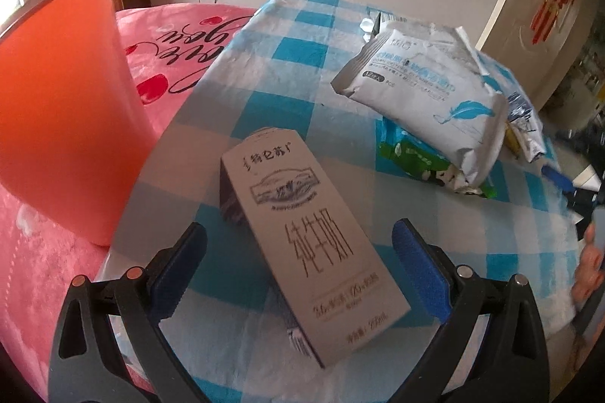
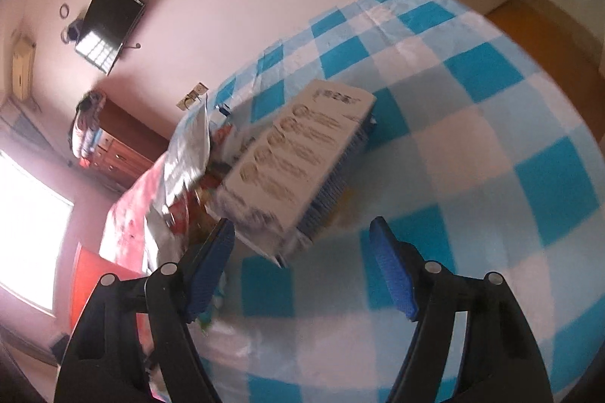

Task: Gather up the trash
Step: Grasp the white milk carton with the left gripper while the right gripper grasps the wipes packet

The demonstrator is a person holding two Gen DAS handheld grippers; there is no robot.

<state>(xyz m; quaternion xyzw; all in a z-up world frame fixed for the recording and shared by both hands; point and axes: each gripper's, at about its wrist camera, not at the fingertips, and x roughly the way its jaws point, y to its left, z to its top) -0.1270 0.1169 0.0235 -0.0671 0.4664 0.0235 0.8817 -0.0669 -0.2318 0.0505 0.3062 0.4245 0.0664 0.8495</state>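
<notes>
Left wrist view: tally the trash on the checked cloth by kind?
Carton: 1
White pouch: 1
Green wrapper: 1
Other wrappers at the far right edge: too cluttered to count
Total clearly seen: 3

Blue-and-white checked cloth (image 1: 287,36), orange bin (image 1: 64,108).

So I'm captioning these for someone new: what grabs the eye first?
The grey printed milk carton lying between the left gripper's open blue pads, on the blue-and-white checked tablecloth. To its left stands a bright orange plastic bin; behind lies a crumpled white wipes packet.
</notes>
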